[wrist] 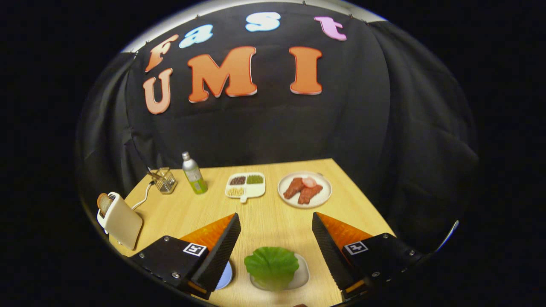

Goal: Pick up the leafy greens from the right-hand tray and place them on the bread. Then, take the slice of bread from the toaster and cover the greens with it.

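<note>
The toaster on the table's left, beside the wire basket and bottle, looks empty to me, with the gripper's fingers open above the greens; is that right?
Not quite: the gripper view shows a bread slice standing in the toaster. The rest holds: gripper open, greens between its fingers.

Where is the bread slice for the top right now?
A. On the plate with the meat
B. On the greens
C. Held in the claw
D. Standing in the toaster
D: the bread slice stands in the toaster, while the open claw hangs empty above the leafy greens.
</note>
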Demonstrator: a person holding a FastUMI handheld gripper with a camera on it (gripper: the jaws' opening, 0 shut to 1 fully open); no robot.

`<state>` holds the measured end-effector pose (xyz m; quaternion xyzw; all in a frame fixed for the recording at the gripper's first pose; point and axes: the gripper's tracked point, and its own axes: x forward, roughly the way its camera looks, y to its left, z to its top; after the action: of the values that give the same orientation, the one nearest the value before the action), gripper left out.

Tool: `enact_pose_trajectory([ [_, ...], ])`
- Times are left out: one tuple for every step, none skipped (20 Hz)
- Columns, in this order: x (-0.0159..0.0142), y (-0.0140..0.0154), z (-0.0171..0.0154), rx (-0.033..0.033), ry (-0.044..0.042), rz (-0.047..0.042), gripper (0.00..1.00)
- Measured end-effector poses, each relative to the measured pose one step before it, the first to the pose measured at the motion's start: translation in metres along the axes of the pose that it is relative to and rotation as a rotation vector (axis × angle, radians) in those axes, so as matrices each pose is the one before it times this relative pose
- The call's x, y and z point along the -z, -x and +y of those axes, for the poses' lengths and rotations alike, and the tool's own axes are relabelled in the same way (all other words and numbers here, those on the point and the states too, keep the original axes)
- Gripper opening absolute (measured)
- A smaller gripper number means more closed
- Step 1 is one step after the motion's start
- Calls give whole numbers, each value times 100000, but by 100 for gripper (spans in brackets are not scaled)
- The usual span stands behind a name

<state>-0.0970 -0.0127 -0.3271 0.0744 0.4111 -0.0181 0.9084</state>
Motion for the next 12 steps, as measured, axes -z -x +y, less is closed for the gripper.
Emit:
enact_pose_trajectory([
  [1059, -465, 116, -395, -1232, 4484, 100],
  [1230, -630, -39, -274, -288, 4169, 100],
  [984, -417, -2, -42, 355, 3725, 100],
  [993, -238, 8, 109, 510, 3089, 100],
  [792, -297, -100, 241, 809, 2766, 100],
  [857, -423, 12, -260, 955, 3184, 100],
  [923, -578, -120, 264, 820, 4116, 100],
  [904, -526, -180, 515, 985, 2640, 100],
  [640, -442, -104, 245, 1525, 2529, 100],
  [788, -261, -31, 192, 1429, 2324, 100],
  [640, -455, -43, 56, 1564, 2599, 100],
  [616, -393, -39, 45, 1495, 2717, 100],
])
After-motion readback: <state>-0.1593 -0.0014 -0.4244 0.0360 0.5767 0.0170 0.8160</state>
